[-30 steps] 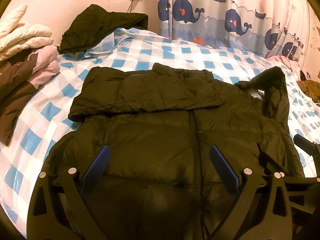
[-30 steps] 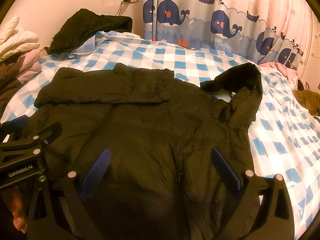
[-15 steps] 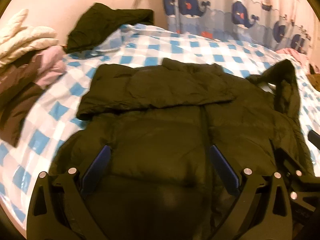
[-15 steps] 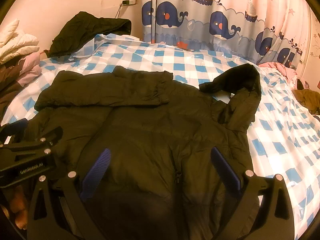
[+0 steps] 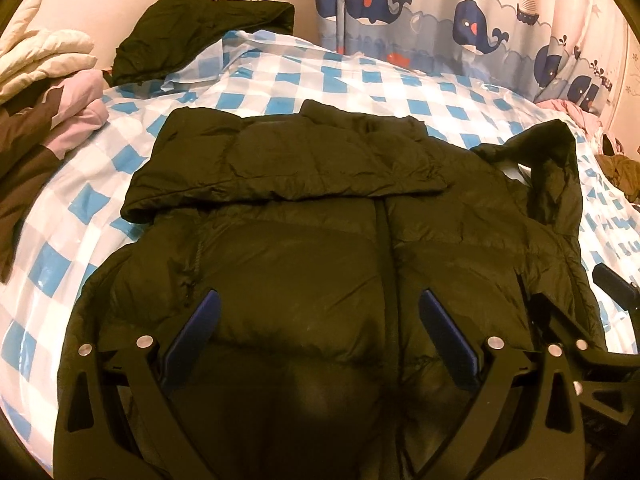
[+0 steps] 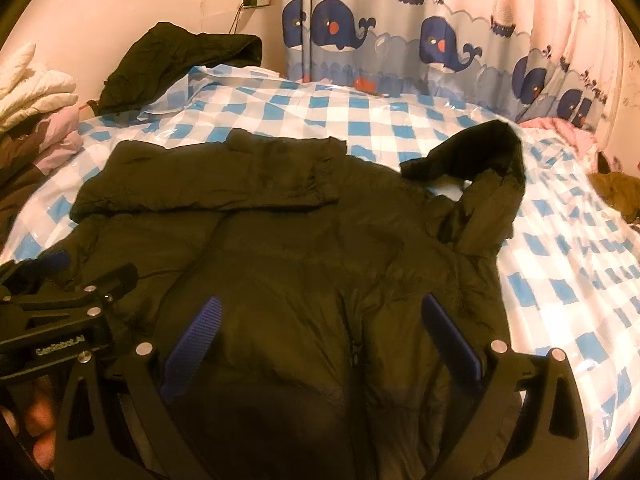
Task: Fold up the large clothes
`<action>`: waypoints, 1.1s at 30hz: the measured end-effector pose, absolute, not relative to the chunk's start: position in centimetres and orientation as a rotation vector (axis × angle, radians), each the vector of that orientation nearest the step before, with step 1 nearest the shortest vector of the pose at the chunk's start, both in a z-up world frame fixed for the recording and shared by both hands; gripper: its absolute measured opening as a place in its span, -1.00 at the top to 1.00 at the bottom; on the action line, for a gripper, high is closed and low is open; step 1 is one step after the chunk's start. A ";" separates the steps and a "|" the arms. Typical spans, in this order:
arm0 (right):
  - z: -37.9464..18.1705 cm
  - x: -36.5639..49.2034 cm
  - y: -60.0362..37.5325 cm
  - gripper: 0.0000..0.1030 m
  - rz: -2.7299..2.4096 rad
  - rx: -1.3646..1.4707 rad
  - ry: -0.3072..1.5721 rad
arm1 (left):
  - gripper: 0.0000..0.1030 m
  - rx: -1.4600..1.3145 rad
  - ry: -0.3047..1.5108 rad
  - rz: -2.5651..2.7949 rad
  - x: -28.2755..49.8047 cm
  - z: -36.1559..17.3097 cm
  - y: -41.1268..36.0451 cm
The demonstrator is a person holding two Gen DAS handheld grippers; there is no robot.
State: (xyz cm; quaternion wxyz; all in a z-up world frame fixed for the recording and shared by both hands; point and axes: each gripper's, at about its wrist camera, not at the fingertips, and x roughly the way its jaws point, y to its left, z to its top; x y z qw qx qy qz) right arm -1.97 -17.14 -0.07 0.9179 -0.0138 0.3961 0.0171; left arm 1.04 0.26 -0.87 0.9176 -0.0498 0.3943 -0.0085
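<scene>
I am holding my left gripper (image 5: 318,332) and my right gripper (image 6: 320,334) side by side over the lower half of the dark puffer jacket (image 5: 320,240), both with their blue pads spread apart and gripping nothing. The jacket is lying front up on the blue-and-white checked bed cover (image 6: 400,120), one sleeve folded across its chest and the other sleeve (image 6: 488,184) crumpled out to my right. Another dark garment (image 5: 200,32) is sitting at the far corner near the whale curtain (image 6: 440,40), and a pile of clothes (image 5: 44,92) is crowding the left edge.
</scene>
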 end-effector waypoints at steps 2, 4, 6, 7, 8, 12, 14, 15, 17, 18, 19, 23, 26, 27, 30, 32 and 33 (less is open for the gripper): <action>1.3 -1.2 -18.9 -0.86 0.090 -0.015 0.801 | -0.85 -0.104 0.807 -0.010 1.2 -0.9 0.3; 3.6 0.2 -22.2 -0.86 0.094 -0.028 0.756 | -0.85 -0.110 0.810 0.001 1.6 -0.8 0.4; 5.6 2.3 -25.3 -0.86 0.030 -0.093 0.715 | -0.85 -0.127 0.826 0.006 2.0 -1.0 0.6; 6.3 4.3 -27.1 -0.87 -0.008 -0.155 0.704 | -0.85 -0.139 0.840 0.006 2.2 -1.2 0.6; 6.6 6.6 -28.4 -0.86 -0.018 -0.213 0.730 | -0.85 -0.142 0.852 0.003 2.4 -1.4 0.6; 2.8 17.0 -35.6 -0.87 0.230 0.370 1.093 | -0.85 -0.116 0.888 -0.004 3.1 -2.0 0.0; 0.8 19.9 -36.1 -0.87 0.178 0.477 1.141 | -0.85 -0.108 0.894 -0.002 3.4 -2.1 -0.2; 0.0 21.3 -36.0 -0.87 0.153 0.487 1.130 | -0.85 -0.111 0.899 0.000 3.5 -2.2 -0.3; -1.3 23.4 -35.8 -0.86 0.087 0.507 1.140 | -0.85 -0.111 0.908 -0.004 3.7 -2.4 -0.5; -2.2 24.7 -36.0 -0.86 0.018 0.517 1.154 | -0.85 -0.106 0.912 -0.006 3.8 -2.5 -0.7; -3.7 26.2 -36.6 -0.86 -0.052 0.551 1.163 | -0.85 -0.099 0.911 -0.008 3.7 -2.6 -0.7; -5.5 29.3 -38.2 -0.56 -0.097 0.568 1.087 | -0.85 -0.079 0.911 -0.013 3.7 -2.6 -1.0; -4.2 29.2 -40.6 0.92 0.001 0.701 0.956 | -0.85 -0.067 0.890 0.026 3.9 -2.7 -1.0; -2.4 28.3 -41.5 0.92 0.063 0.730 0.865 | -0.85 -0.073 0.892 0.023 4.0 -2.9 -0.9; 3.1 23.9 -45.8 0.92 0.254 0.878 0.595 | -0.85 -0.070 0.898 0.016 3.9 -3.1 -1.2; 5.7 20.8 -49.0 0.92 0.351 0.963 0.442 | -0.85 -0.048 0.887 0.018 3.8 -3.1 -1.5; 6.8 18.4 -51.6 0.91 0.372 1.022 0.352 | -0.85 -0.042 0.886 0.021 3.8 -3.1 -1.6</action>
